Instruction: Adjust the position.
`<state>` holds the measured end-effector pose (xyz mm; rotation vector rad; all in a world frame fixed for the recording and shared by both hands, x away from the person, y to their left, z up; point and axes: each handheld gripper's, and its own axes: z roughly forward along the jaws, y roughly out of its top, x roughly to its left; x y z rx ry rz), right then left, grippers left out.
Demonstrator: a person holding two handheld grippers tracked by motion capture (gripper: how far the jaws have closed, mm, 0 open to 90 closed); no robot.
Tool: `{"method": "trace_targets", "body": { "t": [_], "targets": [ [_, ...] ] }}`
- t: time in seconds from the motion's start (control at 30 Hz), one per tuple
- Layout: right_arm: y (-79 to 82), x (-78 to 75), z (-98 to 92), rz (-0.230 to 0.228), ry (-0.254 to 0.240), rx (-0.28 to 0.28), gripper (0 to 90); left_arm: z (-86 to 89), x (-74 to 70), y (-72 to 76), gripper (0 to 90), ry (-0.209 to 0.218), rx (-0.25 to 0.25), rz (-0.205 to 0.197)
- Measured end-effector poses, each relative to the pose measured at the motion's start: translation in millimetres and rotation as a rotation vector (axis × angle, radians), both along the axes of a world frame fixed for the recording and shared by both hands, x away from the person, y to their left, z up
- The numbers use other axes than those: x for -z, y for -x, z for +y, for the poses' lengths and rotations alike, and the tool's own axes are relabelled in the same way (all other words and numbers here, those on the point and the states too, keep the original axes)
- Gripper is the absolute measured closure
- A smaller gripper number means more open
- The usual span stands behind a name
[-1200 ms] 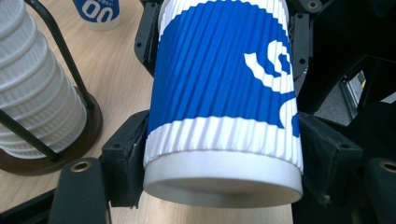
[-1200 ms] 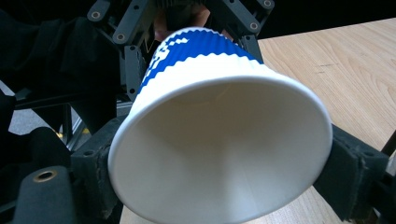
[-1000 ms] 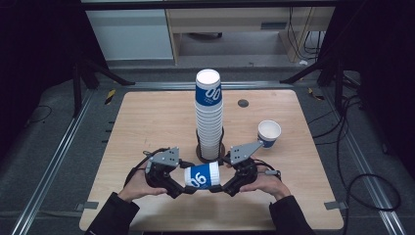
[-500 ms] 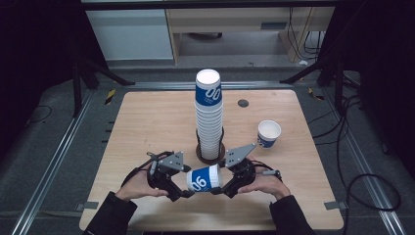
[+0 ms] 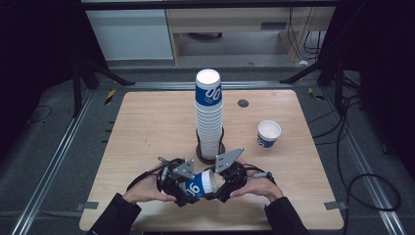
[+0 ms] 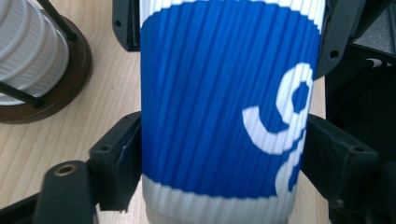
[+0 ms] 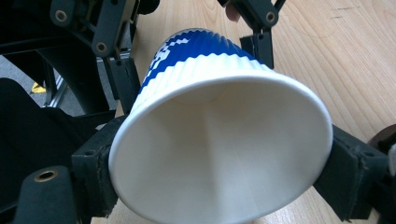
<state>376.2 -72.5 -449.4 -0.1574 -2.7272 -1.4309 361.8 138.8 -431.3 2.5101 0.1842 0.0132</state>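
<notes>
A blue and white ribbed paper cup [image 5: 199, 184] lies on its side just above the table [image 5: 147, 127], held between both grippers near the front edge. My left gripper [image 5: 191, 189] is shut on the cup's blue body [image 6: 224, 107], with a black pad [image 6: 116, 163] pressed against each side. My right gripper [image 5: 212, 182] is shut on the cup at its white rim [image 7: 219, 154], which looks squeezed into an oval. The cup's open mouth faces the right gripper's camera.
A tall stack of the same cups [image 5: 209, 115] stands in a dark round holder [image 5: 210, 152] just beyond the grippers, and it is also in the left gripper view [image 6: 28, 51]. One upright cup [image 5: 268, 133] stands at the right. A small dark disc [image 5: 242, 103] lies farther back.
Both hands have drifted slightly toward the near edge and down with the cup between them. The cup has tilted a little, rim end farther from the person.
</notes>
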Motion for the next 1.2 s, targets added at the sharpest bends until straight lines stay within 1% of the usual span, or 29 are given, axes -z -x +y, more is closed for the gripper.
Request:
{"method": "trace_targets", "body": {
  "t": [0.07, 0.33, 0.37, 0.4, 0.43, 0.5, 0.53, 0.57, 0.6, 0.63, 0.7, 0.73, 0.77, 0.8, 0.83, 0.87, 0.9, 0.93, 0.97, 1.03, 1.07, 1.1, 1.13, 1.17, 1.2],
  "targets": [
    [0.1, 0.3, 0.4, 0.000, 0.002, -0.001, 15.5, 0.9, 0.2, -0.3, 25.5, 0.007, -0.004, 0.003],
    [-0.3, -0.7, -1.2, 0.012, -0.008, 0.001, 14.1, 2.1, -1.8, -0.6, 26.3, 0.021, 0.003, 0.002],
    [-0.2, -1.3, -1.6, 0.003, -0.019, 0.006, 12.9, 3.0, -2.5, -1.2, 26.3, 0.023, -0.001, -0.007],
    [-0.2, -1.3, -1.6, 0.003, -0.019, 0.006, 12.9, 3.0, -2.5, -1.2, 26.3, 0.023, -0.001, -0.007],
    [-0.6, -3.3, -2.5, -0.001, -0.040, 0.015, 9.7, 4.9, -3.2, -2.3, 26.3, 0.027, -0.007, -0.008],
    [-1.8, -6.7, -5.7, -0.009, -0.065, 0.035, 8.0, 7.0, -4.2, -3.1, 26.3, 0.032, -0.016, -0.011],
    [-1.8, -6.7, -5.7, -0.009, -0.065, 0.035, 8.0, 8.5, -4.7, -4.0, 26.3, 0.039, -0.018, -0.008],
    [-2.2, -8.2, -7.4, -0.008, -0.073, 0.042, 7.9, 11.4, -5.9, -5.4, 26.3, 0.045, -0.026, -0.013],
    [-3.4, -13.0, -14.2, -0.011, -0.097, 0.064, 7.7, 13.9, -6.5, -6.6, 26.3, 0.054, -0.036, -0.011],
    [-3.4, -13.0, -14.2, -0.011, -0.097, 0.064, 7.7, 17.0, -7.5, -8.1, 26.3, 0.058, -0.046, -0.017],
    [-4.7, -16.9, -21.1, -0.018, -0.117, 0.085, 7.4, 23.7, -9.4, -11.5, 26.2, 0.081, -0.075, -0.020],
    [-5.8, -20.3, -27.7, -0.021, -0.138, 0.104, 7.3, 27.1, -11.1, -13.2, 26.2, 0.091, -0.085, -0.026],
    [-6.6, -21.8, -30.7, -0.023, -0.150, 0.115, 7.3, 30.1, -12.7, -14.3, 26.2, 0.111, -0.098, -0.029],
    [-7.2, -22.9, -32.6, -0.023, -0.155, 0.125, 7.3, 34.1, -15.9, -15.6, 26.2, 0.152, -0.112, -0.035],
    [-7.2, -22.9, -32.6, -0.023, -0.155, 0.125, 7.3, 34.1, -15.9, -15.6, 26.2, 0.152, -0.112, -0.035],
    [-8.1, -23.8, -34.6, -0.024, -0.163, 0.136, 7.2, 36.3, -18.7, -15.7, 26.2, 0.181, -0.119, -0.041],
    [-9.6, -24.8, -37.5, -0.016, -0.181, 0.152, 6.9, 38.0, -21.9, -14.8, 26.2, 0.229, -0.125, -0.049],
    [-9.6, -24.8, -37.5, -0.016, -0.181, 0.152, 6.9, 38.0, -21.9, -14.8, 26.2, 0.229, -0.125, -0.049],
    [-9.9, -25.4, -38.1, -0.010, -0.195, 0.157, 6.9, 38.8, -25.0, -13.3, 26.2, 0.279, -0.133, -0.052],
    [-9.8, -26.1, -37.9, -0.007, -0.207, 0.157, 7.0, 38.7, -27.1, -12.2, 26.2, 0.307, -0.128, -0.056],
    [-9.8, -26.1, -37.9, -0.007, -0.207, 0.157, 7.0, 38.7, -27.1, -12.2, 26.2, 0.307, -0.128, -0.056],
    [-9.6, -26.4, -37.3, 0.000, -0.219, 0.153, 7.1, 37.7, -27.5, -11.1, 26.2, 0.325, -0.131, -0.064],
    [-9.3, -26.9, -36.7, 0.002, -0.227, 0.149, 7.1, 36.7, -27.8, -10.6, 26.2, 0.330, -0.129, -0.060],
    [-8.6, -27.9, -35.8, 0.006, -0.238, 0.148, 7.3, 33.7, -27.4, -9.0, 26.2, 0.344, -0.126, -0.065],
    [-8.5, -28.2, -35.4, 0.012, -0.247, 0.145, 7.3, 32.1, -27.1, -8.6, 26.2, 0.340, -0.119, -0.062]
  ]
}}
